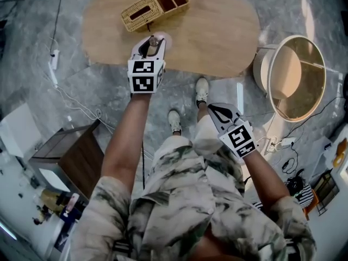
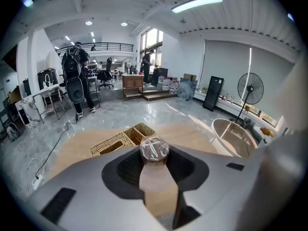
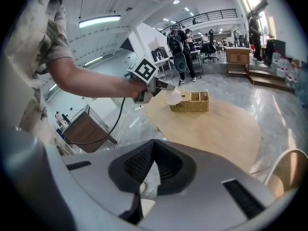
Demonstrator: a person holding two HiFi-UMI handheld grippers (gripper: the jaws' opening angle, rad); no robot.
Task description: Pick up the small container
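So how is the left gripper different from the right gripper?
The left gripper is shut on the small container, while the right gripper holds nothing and its jaws are closed together. The left gripper reaches out over the wooden table, while the right gripper stays back beside the person's leg, above the floor. Both are grey with black pads and carry a cube with square markers.

The bench (image 1: 217, 31) lies bare across its middle and right half, open to any tool. A wicker basket (image 1: 138, 15) blocks the far left edge, and a round white tub (image 1: 263, 64) stands just beside the right end.
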